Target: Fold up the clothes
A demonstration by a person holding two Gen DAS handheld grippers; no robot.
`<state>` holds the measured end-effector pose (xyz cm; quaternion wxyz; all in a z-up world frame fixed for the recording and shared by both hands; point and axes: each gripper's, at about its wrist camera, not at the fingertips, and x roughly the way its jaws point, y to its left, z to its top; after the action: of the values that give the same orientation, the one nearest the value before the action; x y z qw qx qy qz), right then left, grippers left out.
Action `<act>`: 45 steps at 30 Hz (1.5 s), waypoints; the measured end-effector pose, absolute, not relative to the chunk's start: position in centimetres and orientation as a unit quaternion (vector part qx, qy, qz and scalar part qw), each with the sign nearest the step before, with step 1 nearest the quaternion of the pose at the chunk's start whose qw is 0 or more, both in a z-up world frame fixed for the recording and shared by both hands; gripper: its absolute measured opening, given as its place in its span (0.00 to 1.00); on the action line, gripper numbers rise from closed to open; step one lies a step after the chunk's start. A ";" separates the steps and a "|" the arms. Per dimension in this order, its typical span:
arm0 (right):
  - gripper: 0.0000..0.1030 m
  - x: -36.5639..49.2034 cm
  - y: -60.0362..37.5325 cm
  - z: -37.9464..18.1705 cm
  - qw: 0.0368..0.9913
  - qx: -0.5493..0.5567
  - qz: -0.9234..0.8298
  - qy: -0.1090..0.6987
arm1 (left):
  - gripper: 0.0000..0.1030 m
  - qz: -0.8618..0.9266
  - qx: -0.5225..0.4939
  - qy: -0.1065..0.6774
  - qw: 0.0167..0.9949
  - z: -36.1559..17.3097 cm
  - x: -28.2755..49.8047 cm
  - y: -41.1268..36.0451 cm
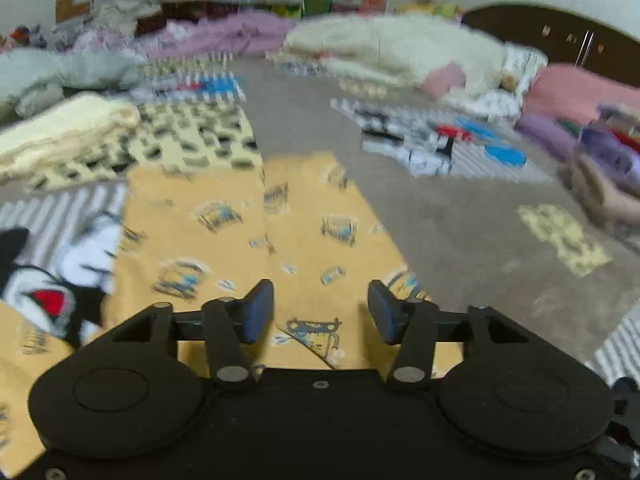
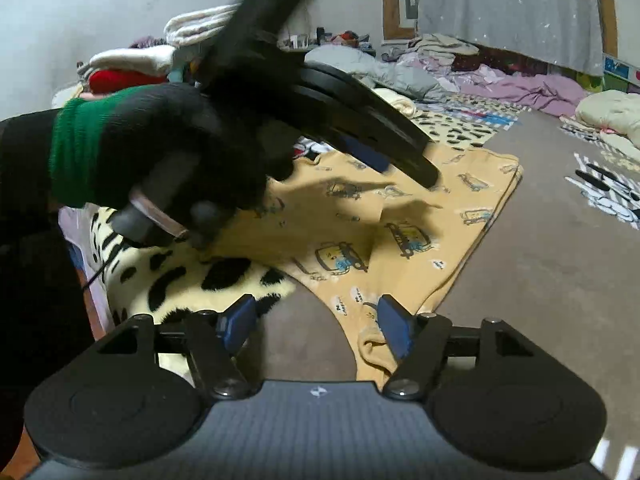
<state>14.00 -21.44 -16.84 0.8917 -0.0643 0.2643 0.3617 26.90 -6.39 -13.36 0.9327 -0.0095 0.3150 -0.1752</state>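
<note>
I'm holding my left gripper released, jaws spread and empty, hovering over the yellow printed pants that are lying flat on the grey carpet. My right gripper is also gaping open near the pants' hem, gripping nothing. A black-gloved hand is carrying the left gripper above the garment. A cream black-spotted cloth is lying beside the pants, touching them.

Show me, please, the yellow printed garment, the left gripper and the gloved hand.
yellow printed garment point(image 2: 400, 216): right wrist view, flat middle.
left gripper point(image 1: 321, 312): left wrist view, between fingertips.
gloved hand point(image 2: 180, 140): right wrist view, back.
</note>
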 end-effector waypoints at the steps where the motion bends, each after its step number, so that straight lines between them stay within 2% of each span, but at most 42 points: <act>1: 0.65 13.6 -21.7 -16.6 0.893 -0.063 0.364 0.257 | 0.55 -0.169 -0.020 0.314 0.934 -13.0 26.1 -5.1; 6: 0.65 10.8 -22.4 -15.1 0.900 -0.062 0.372 0.217 | 0.67 -0.136 -0.134 0.314 0.930 -13.3 22.1 2.7; 14: 0.65 9.6 -18.6 -14.7 0.900 -0.109 0.372 0.201 | 0.68 -0.055 -0.269 0.285 0.918 -13.8 18.8 12.3; 25: 0.65 9.3 -12.6 -16.3 0.891 -0.173 0.371 0.195 | 0.68 0.021 -0.366 0.287 0.885 -15.3 18.6 19.5; 33: 0.65 9.3 -9.1 -16.6 0.886 -0.226 0.367 0.172 | 0.68 0.028 -0.406 0.281 0.869 -15.9 18.8 21.4; 45: 0.61 10.6 -7.1 -16.5 0.888 -0.246 0.351 0.165 | 0.64 0.035 -0.369 0.280 0.886 -15.2 19.2 19.6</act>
<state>10.64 -7.08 -16.52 0.8883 -0.2457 0.1650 0.3512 19.22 19.59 -15.15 0.8855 -0.3692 0.2797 0.0353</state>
